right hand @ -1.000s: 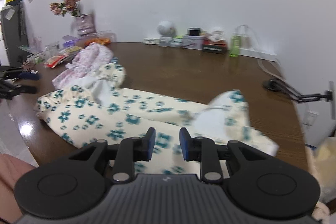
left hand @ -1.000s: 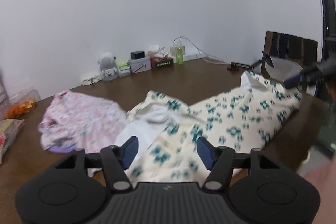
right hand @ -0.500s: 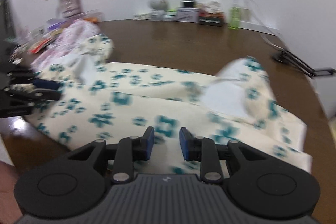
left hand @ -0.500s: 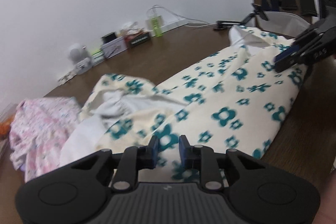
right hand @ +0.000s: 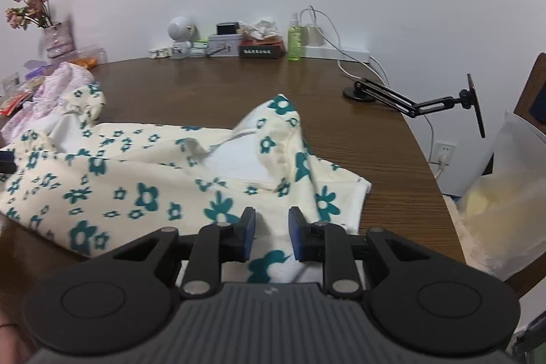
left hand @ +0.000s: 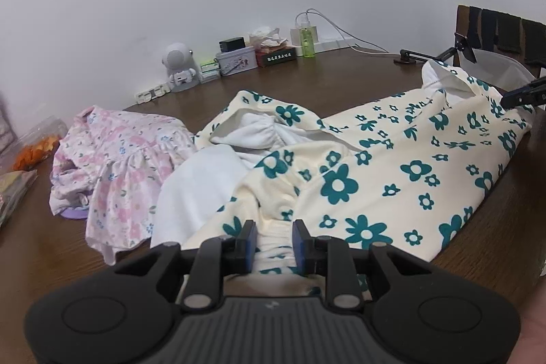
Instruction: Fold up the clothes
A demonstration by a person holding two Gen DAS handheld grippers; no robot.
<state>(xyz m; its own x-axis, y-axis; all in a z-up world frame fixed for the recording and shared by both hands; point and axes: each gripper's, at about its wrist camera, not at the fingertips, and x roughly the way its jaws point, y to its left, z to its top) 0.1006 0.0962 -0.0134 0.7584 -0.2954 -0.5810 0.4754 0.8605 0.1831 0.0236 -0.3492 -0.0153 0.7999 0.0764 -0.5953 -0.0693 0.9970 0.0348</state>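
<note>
A pink floral-print cotton garment lies crumpled at the left of the dark brown wooden bench, touching the cream fabric garment with teal flower print, which stretches across the near part of the bench to its right edge, white lining showing at both ends. The left gripper has its blue-padded jaws a little apart with a bunched fold of the cream cloth between them; whether they pinch it I cannot tell. Further right, the right gripper stands over the garment's other end, jaws likewise parted over flat cloth, grip unclear. A black jointed stand sits near the bench's right edge
</note>
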